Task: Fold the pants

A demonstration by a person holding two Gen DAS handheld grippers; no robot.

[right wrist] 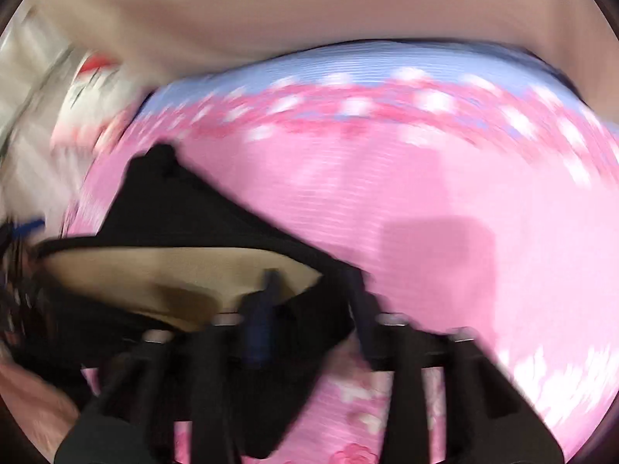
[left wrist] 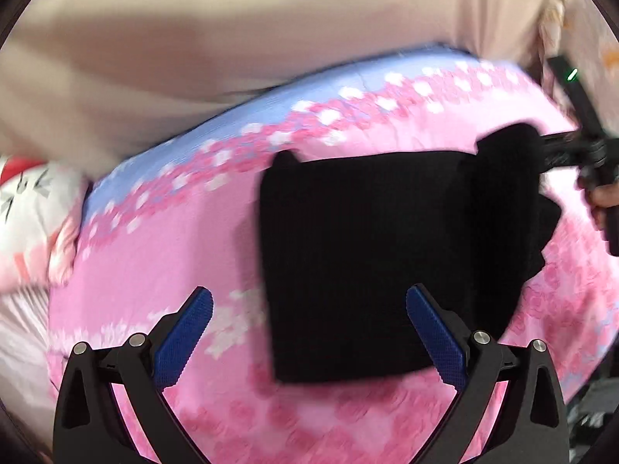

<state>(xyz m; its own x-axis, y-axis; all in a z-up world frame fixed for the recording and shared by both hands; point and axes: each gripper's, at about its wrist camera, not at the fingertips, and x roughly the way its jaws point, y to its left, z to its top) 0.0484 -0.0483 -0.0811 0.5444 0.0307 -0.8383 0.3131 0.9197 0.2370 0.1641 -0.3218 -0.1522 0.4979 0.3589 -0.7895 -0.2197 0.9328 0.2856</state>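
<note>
Left gripper [left wrist: 309, 332] hangs over the near edge of the bed cover [left wrist: 162, 239], jaws wide apart, nothing between the blue ribbed pads [left wrist: 185, 336]. Right gripper [right wrist: 309, 309] is heavily blurred; black cloth drapes across and between its fingers, and I can't tell whether the pads press on it or only carry it loosely. In the left wrist view it sits at the pants' right end, a hand [left wrist: 599, 201] on its grip.

Pants [left wrist: 367, 263]: black, already down to a squarish packet lying on the cover's pink field toward the right edge. Left and near sides look straight. Right end is not flat; a flap stands up with two little points, and the right wrist view shows a pale tan inner lining where the cloth gapes open.

Step, as I read it: last fold, or tidying the loose right end. The next move calls for laying that flap flat over the packet, then releasing clear without dragging it.

Materials: pants look matte, soft knit, limp. Cover is thin printed fabric, pink with blossom bands, blue strip along the far edge. Beige cloth [left wrist: 271, 38] beyond.
</note>
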